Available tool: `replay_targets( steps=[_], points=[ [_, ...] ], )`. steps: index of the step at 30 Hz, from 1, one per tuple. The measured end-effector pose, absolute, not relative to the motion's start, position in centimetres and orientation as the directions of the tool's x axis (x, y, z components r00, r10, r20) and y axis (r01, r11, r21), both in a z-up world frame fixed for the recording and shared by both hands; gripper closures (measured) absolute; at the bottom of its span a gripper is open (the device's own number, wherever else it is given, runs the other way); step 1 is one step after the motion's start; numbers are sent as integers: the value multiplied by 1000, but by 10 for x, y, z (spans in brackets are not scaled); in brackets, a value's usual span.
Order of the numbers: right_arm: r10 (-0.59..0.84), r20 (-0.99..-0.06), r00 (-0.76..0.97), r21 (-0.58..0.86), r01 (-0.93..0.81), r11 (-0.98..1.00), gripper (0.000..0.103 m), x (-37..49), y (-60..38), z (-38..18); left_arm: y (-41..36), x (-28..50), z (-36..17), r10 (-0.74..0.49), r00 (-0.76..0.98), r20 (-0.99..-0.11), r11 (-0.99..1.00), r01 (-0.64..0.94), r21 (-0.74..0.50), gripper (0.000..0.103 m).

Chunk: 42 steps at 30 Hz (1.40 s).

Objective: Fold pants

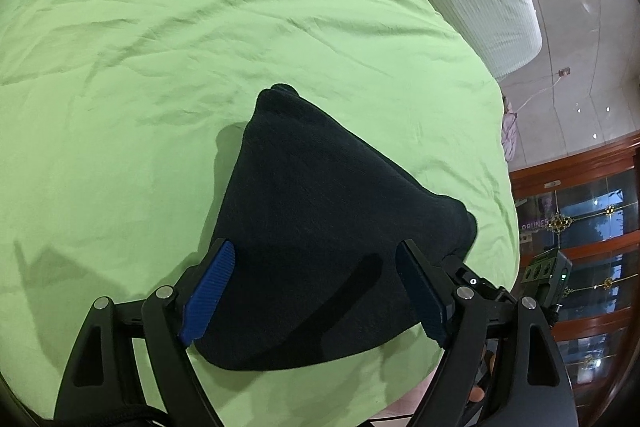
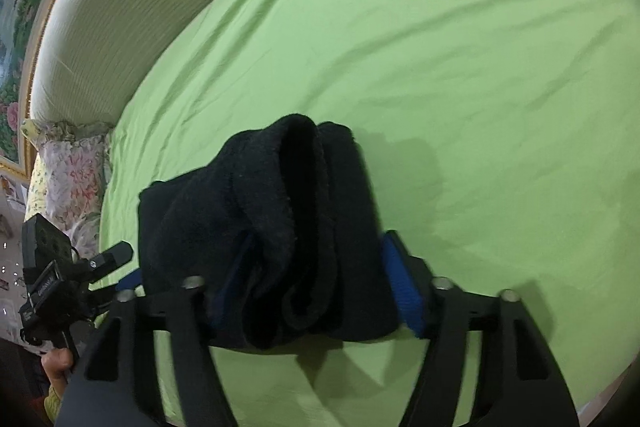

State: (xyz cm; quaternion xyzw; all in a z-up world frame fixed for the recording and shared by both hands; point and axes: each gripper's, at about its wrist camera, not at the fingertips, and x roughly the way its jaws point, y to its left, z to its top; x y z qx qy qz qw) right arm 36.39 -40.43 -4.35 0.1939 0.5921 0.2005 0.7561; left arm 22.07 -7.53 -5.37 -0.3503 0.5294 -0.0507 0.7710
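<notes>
Progress: pants (image 1: 320, 247) already down to a small thick dark bundle; I judge the main folds done. Layers show stacked at the end in the right wrist view.
Left to do: as I read it, only tidying or a last press. Bundle sits a bit lumpy, one corner bulging toward the bed edge.
Pants location: lying on the green sheet (image 1: 200, 67), near the bed's edge on the cabinet (image 1: 592, 227) side; headboard (image 2: 140, 7) well apart from it.
Left gripper (image 1: 316, 291): fingers spread wide, blue pads (image 1: 208, 291) either side of the bundle's near end. Nothing pinched that I can see; cloth lies between the pads, not squeezed. Whether the pads touch the cloth I cannot tell.
Right gripper (image 2: 316, 283): fingers wide apart, with the bundle's end filling the gap. Right pad (image 2: 400, 291) sits against the cloth; left pad mostly hidden behind a fold. I cannot tell if it is gripping or just straddling.
Pose, left: low over the sheet, pointing along the bundle from its wide end.
Pose, right: low too, aimed at the layered end; left rig shows at the frame's left side, beside the bundle.
Blur: slight smear on the right view's lower frame.
Pillow (image 2: 68, 171): floral, off by the headboard, not involved.
</notes>
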Motion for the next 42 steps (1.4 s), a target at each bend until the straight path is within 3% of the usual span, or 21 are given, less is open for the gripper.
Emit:
replay_targets(
  steps=[11, 24, 35, 42],
  points=[
    [636, -753, 169, 637, -55, 769, 58, 370, -421, -59, -66, 221, -88, -464, 387, -797, 721, -357, -593, 19],
    [626, -764, 156, 624, -69, 779, 53, 374, -415, -57, -82, 234, -81, -412, 382, -827, 792, -298, -532, 24],
    [615, -774, 153, 610, -83, 788, 52, 372, -408, -56, -78, 234, -85, -431, 396, -811, 788, -273, -552, 43],
    [602, -779, 174, 578, -174, 798, 65, 369, -398, -41, -81, 232, -73, -431, 414, -801, 795, -245, -555, 60]
  ],
)
